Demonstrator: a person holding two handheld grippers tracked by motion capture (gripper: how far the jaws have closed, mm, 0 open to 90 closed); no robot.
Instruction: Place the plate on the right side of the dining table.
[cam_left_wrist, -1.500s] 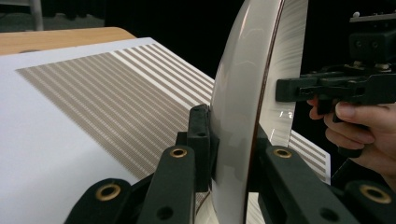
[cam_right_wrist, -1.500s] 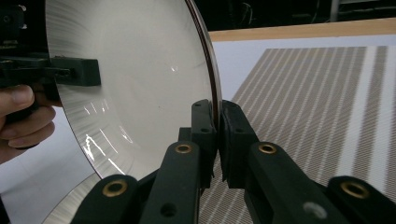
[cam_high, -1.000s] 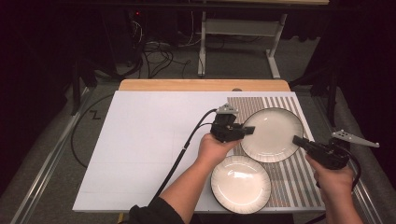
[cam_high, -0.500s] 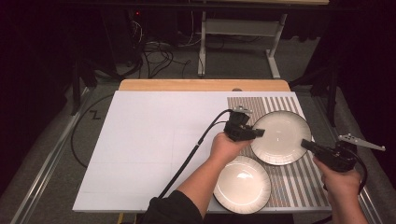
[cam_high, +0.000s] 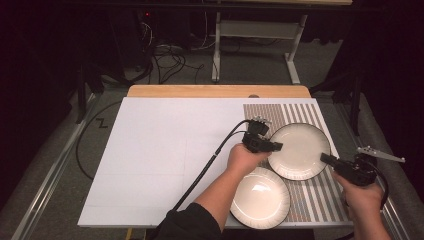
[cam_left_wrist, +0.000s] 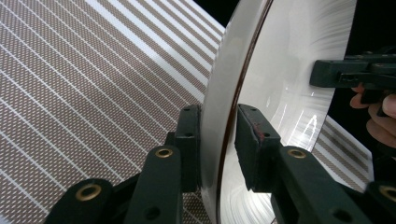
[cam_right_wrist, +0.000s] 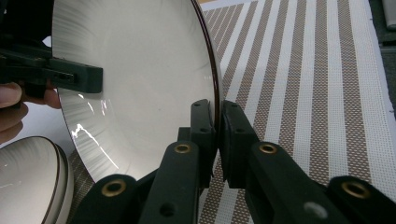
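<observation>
Both tools grip one plate (cam_high: 299, 151) by its dark rim: left tool (cam_high: 270, 145) clamped on the near-left edge, right tool (cam_high: 327, 159) pinching the opposite edge. Plate sits over the striped mat (cam_high: 320, 200) on the desk (cam_high: 160, 150). Second plate (cam_high: 260, 197) lies just beside, nearer the person.

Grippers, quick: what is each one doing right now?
Left gripper: shut on the far plate's rim.
Right gripper: shut on the same plate's opposite rim.

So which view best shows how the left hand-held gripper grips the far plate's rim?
The left gripper view: its jaws straddle the far plate rim, pads either side. The high view shows the left hand-held gripper at the rim; the right gripper view shows it distantly.
</observation>
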